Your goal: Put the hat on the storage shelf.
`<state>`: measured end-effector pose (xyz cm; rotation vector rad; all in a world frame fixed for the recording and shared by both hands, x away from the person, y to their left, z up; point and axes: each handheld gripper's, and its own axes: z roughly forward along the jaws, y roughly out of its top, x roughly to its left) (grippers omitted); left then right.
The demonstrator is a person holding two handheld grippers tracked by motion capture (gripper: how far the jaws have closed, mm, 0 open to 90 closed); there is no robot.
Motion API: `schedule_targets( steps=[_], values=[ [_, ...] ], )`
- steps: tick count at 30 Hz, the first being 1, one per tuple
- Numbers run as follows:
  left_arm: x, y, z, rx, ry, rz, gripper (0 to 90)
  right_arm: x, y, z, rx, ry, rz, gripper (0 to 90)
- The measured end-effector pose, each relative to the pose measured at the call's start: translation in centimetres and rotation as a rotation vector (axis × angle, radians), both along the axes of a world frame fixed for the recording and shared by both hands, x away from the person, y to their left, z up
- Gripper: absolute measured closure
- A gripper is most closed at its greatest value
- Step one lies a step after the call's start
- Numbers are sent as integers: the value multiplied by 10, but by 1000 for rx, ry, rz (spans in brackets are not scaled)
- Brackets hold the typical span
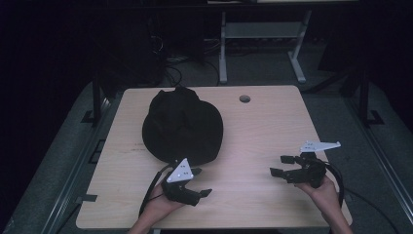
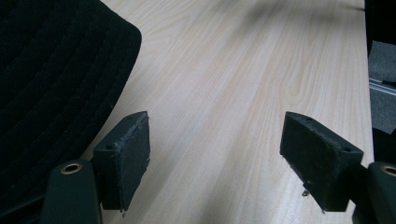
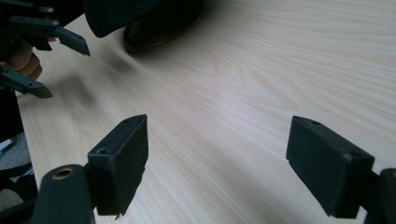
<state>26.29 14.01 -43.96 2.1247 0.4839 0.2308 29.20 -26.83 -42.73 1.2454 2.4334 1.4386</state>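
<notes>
Black fabric hat (image 1: 182, 126), rounded crown, stitched brim, lies on light wooden table (image 1: 263, 131), just ahead of your left gripper (image 1: 200, 181); brim edge beside its left jaw in left gripper view (image 2: 56, 84). Your left gripper: jaws spread wide, nothing between, hovering over bare wood. Your right gripper (image 1: 278, 165): jaws likewise spread wide, empty, well apart from hat, which sits far ahead-left in its view (image 3: 140, 18).
</notes>
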Motion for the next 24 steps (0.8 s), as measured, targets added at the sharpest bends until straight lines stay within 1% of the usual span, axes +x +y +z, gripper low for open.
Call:
schedule_targets(
  steps=[4,8,11,14,15,17,18,19,21,23,24],
  values=[
    [0,0,0,0,0,0,239,-4,-3,-3,3,-7,-4,203],
    [0,0,-1,-3,5,2,239,-10,-5,-8,15,0,-12,202],
    [0,0,-1,0,4,1,239,-15,-6,-11,0,-4,-19,199],
    [0,0,-1,1,4,0,239,-21,-8,-14,12,-3,-31,198],
    [0,0,-1,2,4,-1,239,-24,-8,-16,18,-11,-30,198],
    [0,0,-1,1,7,-2,239,-29,-8,-18,24,-12,-31,197],
    [0,0,-1,1,7,-4,238,-32,-7,-20,24,0,-25,194],
    [0,-1,-1,1,8,-3,239,-36,-6,-21,17,-1,-26,193],
    [1,-1,-1,-1,10,-2,239,-44,-5,-24,12,-21,-25,191],
    [2,-1,-1,-7,17,0,239,-52,-6,-29,23,-40,-38,187],
    [2,-1,-1,-7,17,0,239,-54,-7,-30,29,-39,-40,184]
  ],
)
